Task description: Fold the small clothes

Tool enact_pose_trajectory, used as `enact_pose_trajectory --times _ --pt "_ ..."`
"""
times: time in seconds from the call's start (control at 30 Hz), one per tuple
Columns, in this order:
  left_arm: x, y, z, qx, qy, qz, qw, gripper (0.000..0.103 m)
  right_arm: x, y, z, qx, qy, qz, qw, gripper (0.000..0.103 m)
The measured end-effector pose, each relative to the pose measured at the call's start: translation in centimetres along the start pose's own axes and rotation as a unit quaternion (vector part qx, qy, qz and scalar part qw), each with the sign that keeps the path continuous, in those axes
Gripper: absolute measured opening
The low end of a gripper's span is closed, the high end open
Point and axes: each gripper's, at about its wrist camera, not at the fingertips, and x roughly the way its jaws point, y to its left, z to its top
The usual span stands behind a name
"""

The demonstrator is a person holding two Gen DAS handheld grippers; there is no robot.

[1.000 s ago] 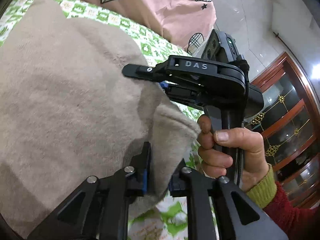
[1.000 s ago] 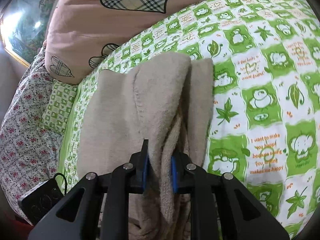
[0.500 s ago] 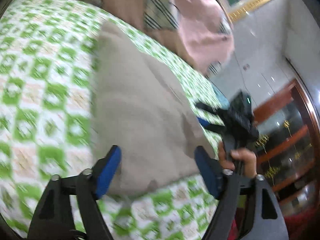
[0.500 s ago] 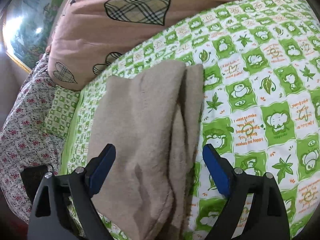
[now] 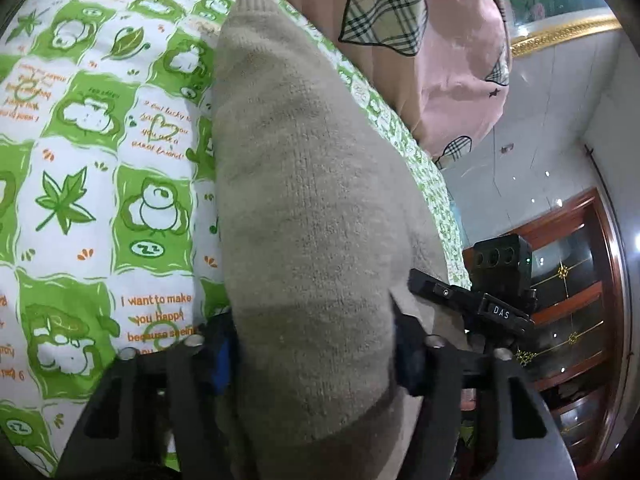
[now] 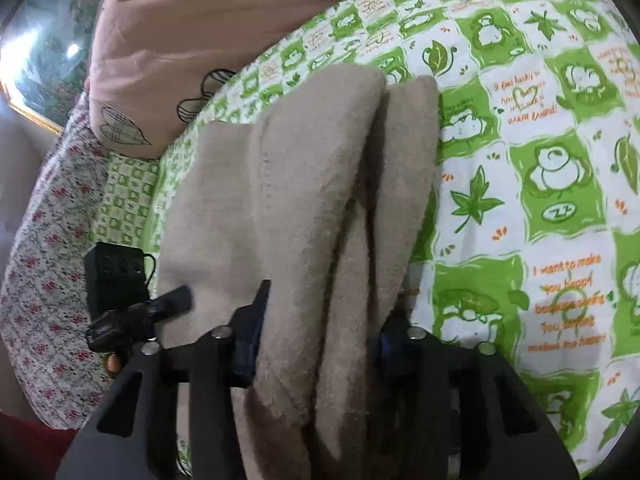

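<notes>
Two hand-held grippers, the left hand-held gripper (image 5: 312, 356) and right hand-held gripper (image 6: 320, 344), are closing around the near end of a folded beige knit garment (image 6: 304, 184) lying on the green-patterned bed (image 6: 540, 160), long axis running away toward the pink pillow (image 6: 180, 32).

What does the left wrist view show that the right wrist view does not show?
Only the left wrist view shows the wooden cabinet and the tiled wall. Only the right wrist view shows the floral cloth beside the bed. Both show the beige garment on the green bedsheet, the pink pillow, and jaws closing around the garment.
</notes>
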Motion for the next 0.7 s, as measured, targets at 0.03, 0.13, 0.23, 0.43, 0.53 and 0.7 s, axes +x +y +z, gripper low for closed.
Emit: enact_pose_trajectory --times 0.03,0.13,0.23,0.43,0.53,0.7 --pt "-0.3 0.0 -0.2 0.003 -0.003 -0.002 1.0000 0.053 -0.3 0.4 -0.2 -0.006 -0.008 0.005 1.000 0.037" --pt "-3.1 -1.0 -1.5 0.016 -0.018 0.005 0.9997 0.051 -1.3 2.3 -1.0 -0.015 -0.028 0.048 0.998 0.032" --pt "-7.5 -1.9 -3.4 0.027 -0.042 0.016 0.9986 0.051 -1.2 5.3 -2.4 -0.034 -0.028 0.069 0.997 0.032" --pt "-17.3 -0.9 -7.7 0.010 -0.069 0.045 0.9965 0.051 2.1 11.2 -6.1 -0.051 -0.001 0.151 0.987 0.032" --pt "-20.4 0.2 -9.5 0.006 -0.082 0.061 0.9948 0.051 4.7 13.9 -8.0 -0.067 0.021 0.175 0.982 0.032" --pt "-22.1 4.9 -12.4 -0.033 -0.072 0.093 0.9925 0.051 8.9 15.8 -10.9 -0.075 0.061 0.160 0.982 0.032"
